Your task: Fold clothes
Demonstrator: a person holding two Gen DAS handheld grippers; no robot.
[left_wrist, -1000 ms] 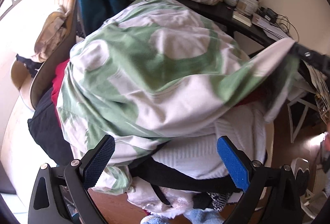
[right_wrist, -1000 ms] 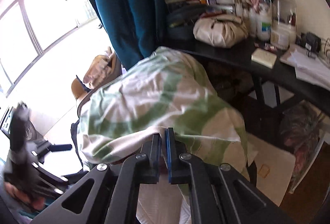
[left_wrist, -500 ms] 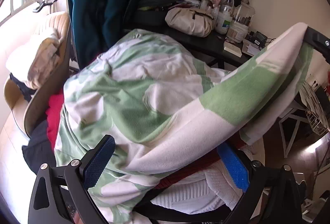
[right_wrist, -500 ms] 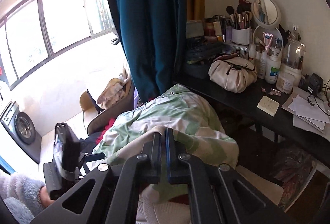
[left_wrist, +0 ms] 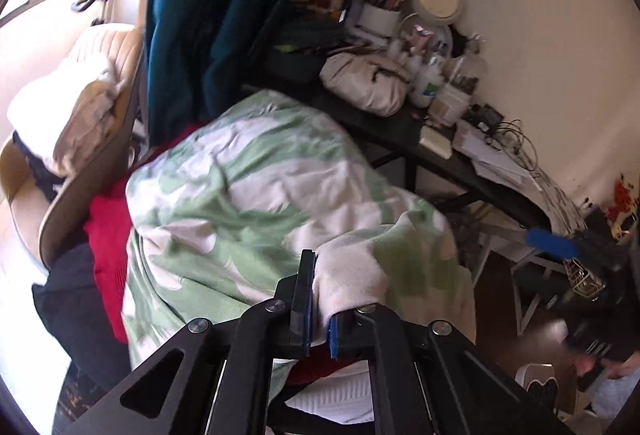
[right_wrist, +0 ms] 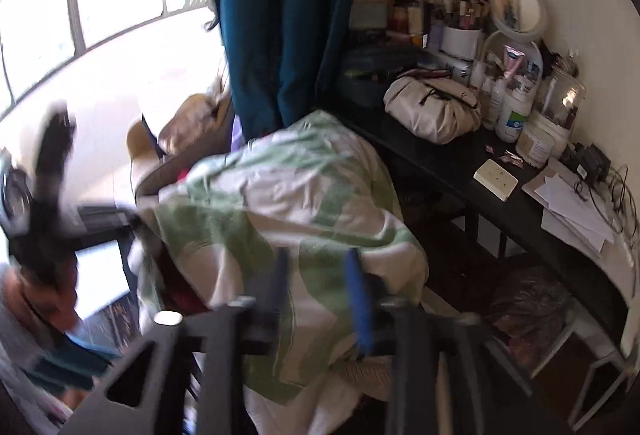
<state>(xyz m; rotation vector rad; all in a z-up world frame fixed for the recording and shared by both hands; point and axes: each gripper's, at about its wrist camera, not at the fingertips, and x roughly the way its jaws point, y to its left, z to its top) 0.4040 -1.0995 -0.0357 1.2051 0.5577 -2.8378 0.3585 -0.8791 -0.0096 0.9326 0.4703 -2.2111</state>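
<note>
The green-and-white garment (left_wrist: 256, 195) lies heaped over a pile of clothes (left_wrist: 108, 231) on a chair, just off the near edge of the cluttered black tabletop (right_wrist: 448, 171). The left gripper (left_wrist: 320, 309) has just closed its jaws, and they are now clamped on a bunched white edge of that garment. The right gripper (right_wrist: 320, 299) has just been opening; its jaws stand apart with green-and-white cloth in view between them, though the frame is too blurred to tell whether it still touches them.

To my eye the folding has barely begun. The garment is crumpled and draped, with no fold laid in it. What I judge remains is lifting it clear, spreading it out, then folding, and the red and black pieces beneath look untouched.
</note>
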